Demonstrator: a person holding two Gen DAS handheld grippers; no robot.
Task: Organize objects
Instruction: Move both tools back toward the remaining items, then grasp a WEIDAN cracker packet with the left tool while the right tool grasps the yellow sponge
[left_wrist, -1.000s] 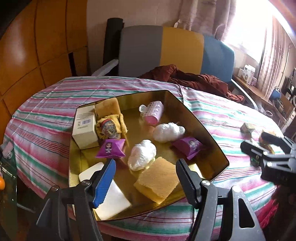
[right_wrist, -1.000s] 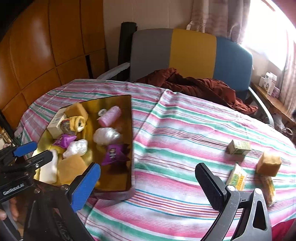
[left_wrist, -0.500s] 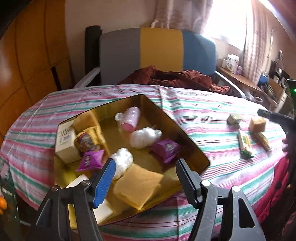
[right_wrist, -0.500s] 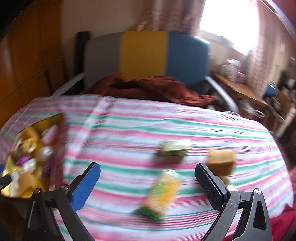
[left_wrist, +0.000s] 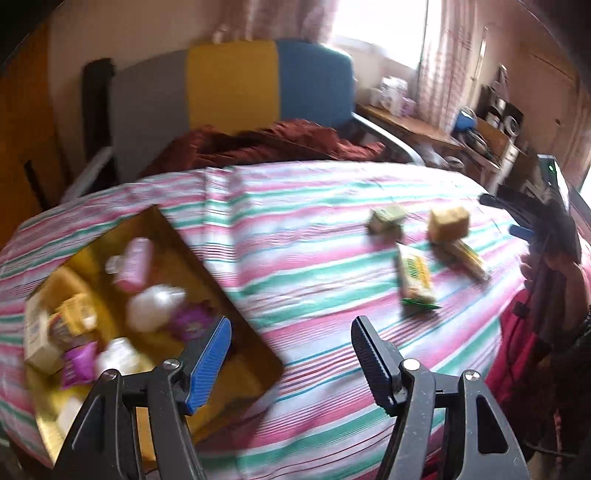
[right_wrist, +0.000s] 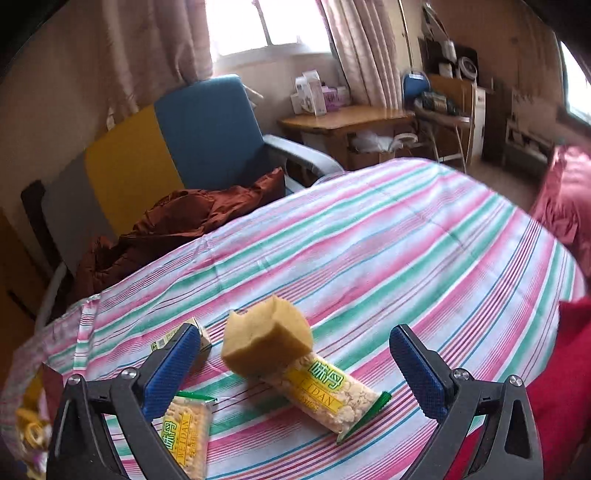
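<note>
Right gripper is spread wide, empty, above the sponge, which is propped on a snack bar; that bar may be nudged or caught instead. Left gripper is likewise released and empty. Tray contents are shown only in the left view.

Tray contents perhaps motion-blurred

The left gripper hangs over the striped surface with its jaws apart and nothing between them. At the near left sits a gold tray filled with small packets. Farther right lie a sponge, a small box and two snack bars.
</note>
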